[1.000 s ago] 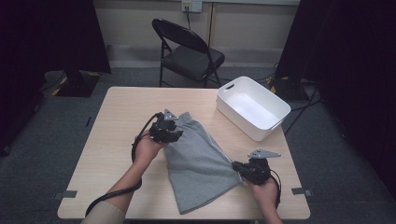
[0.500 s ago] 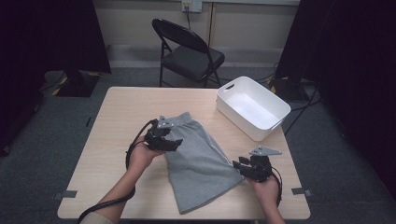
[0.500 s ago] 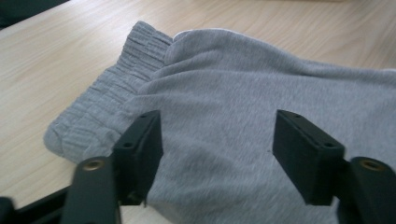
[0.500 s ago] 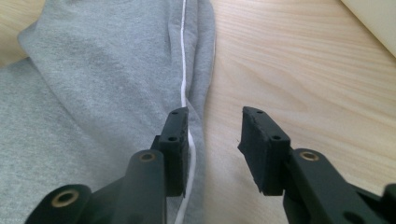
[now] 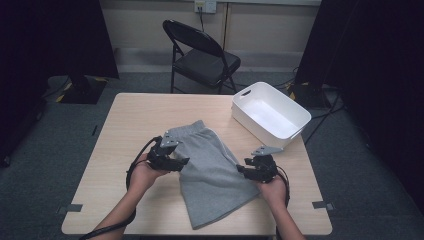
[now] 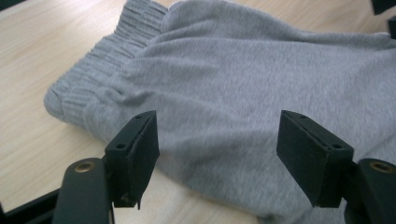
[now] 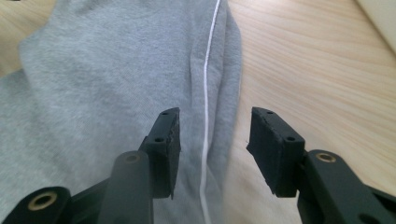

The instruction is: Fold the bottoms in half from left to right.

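Note:
A pair of grey sweat shorts [image 5: 212,170] lies flat on the wooden table [image 5: 135,115], its ribbed waistband [image 6: 107,60] at the far end. My left gripper [image 5: 184,161] sits at the shorts' left edge; its jaws have just been opening and now stand open [image 6: 217,154] above the cloth without pinching it. At the shorts' right edge my right gripper [image 5: 242,171] has also just been opening. Its pads straddle the side seam with a thin white stripe [image 7: 208,93], open [image 7: 215,144] and not pressing on it.
A white plastic bin [image 5: 295,112] stands at the table's far right corner, close behind the right hand. A black folding chair [image 5: 202,55] stands beyond the far edge. Bare wood lies left of and behind the shorts.
Both grippers have let go of the shorts and opened. The left hand has drawn back from the waistband toward the person. The right hand has shifted slightly left and away.

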Tool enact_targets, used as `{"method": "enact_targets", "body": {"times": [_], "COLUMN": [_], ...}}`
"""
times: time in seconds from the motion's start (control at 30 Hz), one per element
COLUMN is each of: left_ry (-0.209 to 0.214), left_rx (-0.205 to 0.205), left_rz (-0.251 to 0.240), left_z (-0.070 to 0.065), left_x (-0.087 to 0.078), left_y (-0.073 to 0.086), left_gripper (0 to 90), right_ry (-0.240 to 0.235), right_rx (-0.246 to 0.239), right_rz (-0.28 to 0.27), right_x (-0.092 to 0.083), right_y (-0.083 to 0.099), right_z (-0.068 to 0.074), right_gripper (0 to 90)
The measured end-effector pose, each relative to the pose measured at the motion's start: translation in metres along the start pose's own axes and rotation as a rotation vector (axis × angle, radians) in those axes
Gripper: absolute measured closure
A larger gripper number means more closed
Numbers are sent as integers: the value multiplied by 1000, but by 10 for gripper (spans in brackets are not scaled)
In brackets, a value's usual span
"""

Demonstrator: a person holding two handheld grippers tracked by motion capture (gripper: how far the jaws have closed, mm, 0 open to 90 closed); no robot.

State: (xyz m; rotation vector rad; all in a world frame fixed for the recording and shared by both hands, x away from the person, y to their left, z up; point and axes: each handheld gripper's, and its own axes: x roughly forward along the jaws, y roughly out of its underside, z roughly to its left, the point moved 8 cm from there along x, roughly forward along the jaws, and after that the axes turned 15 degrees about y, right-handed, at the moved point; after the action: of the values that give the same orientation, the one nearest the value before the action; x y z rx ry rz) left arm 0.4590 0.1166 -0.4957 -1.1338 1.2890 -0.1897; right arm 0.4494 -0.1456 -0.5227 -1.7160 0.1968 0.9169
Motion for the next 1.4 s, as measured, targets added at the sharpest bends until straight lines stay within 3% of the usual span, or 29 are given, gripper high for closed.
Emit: {"method": "enact_targets", "body": {"times": [0.07,0.17,0.33,0.5,0.63,0.8,0.97,1.03,1.23,1.4], "left_ry": [-1,5,4,2,-21,-34,-44,-32,-34,-27], "left_rx": [-10,-21,-28,-33,-40,-113,-205,-221,-217,-173], "left_rz": [0,-4,-10,-10,-6,-30,-20,-18,-1,39], "left_z": [0,1,3,4,8,21,35,38,45,47], "left_x": [-1,-3,-5,-3,1,11,26,32,46,57], "left_y": [5,10,17,20,22,20,21,19,11,4], "left_gripper": [294,288,290,290,292,301,308,316,335,350], "right_ry": [-12,16,7,-17,-29,-44,-40,-49,-60,-66], "right_rx": [4,-22,-5,28,60,77,68,73,105,78], "right_rz": [13,43,62,61,72,73,76,78,81,78], "right_x": [8,20,32,32,28,21,15,13,8,1], "right_y": [0,2,5,8,11,17,21,22,26,31], "right_z": [2,1,-2,0,3,4,8,11,18,28], "right_gripper": [529,541,614,764,785,784,781,780,763,750]}}
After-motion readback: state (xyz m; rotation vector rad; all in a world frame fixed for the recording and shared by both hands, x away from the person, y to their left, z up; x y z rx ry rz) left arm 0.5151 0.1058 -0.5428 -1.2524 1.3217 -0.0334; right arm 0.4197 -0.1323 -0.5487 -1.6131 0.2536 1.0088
